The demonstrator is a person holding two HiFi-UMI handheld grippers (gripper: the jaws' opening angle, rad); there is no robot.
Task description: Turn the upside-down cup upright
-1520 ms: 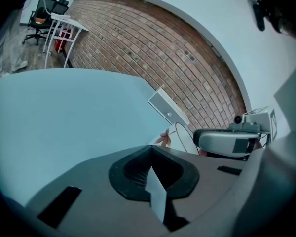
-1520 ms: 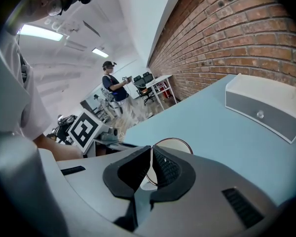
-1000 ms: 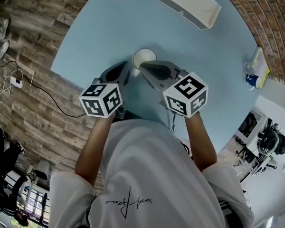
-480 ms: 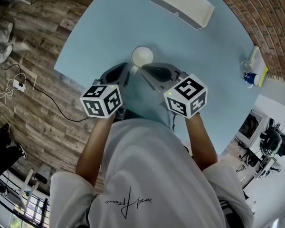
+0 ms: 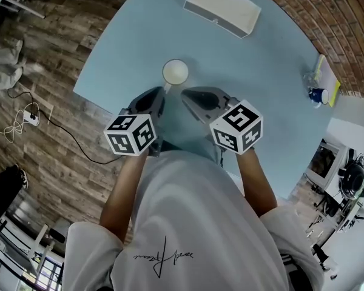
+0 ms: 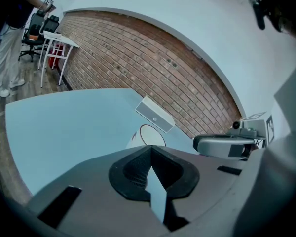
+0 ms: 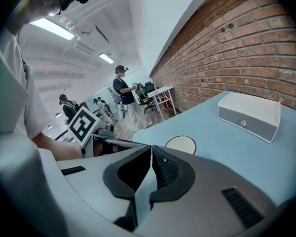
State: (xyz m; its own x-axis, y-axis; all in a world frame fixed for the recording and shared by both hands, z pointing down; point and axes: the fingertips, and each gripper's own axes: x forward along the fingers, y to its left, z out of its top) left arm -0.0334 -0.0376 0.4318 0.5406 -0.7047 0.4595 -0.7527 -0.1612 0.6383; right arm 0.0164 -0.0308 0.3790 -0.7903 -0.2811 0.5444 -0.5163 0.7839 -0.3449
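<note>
Cup (image 5: 175, 72) just ahead of left tongs (image 5: 164, 90), right tongs (image 5: 184, 93), both closed empty; white box (image 5: 221, 8) beyond.

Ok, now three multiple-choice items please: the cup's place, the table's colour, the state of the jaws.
1. The cup stands A) on the floor B) on the table, just beyond the left hand-held gripper and right hand-held gripper C) between closed jaws.
2. The table is A) light blue B) red C) black.
3. Both hand-held grippers' jaws are A) wide apart B) shut on the cup C) shut, empty.
B: it stands free on the table. A: its top is light blue. C: each gripper view shows jaws together, nothing between.
</note>
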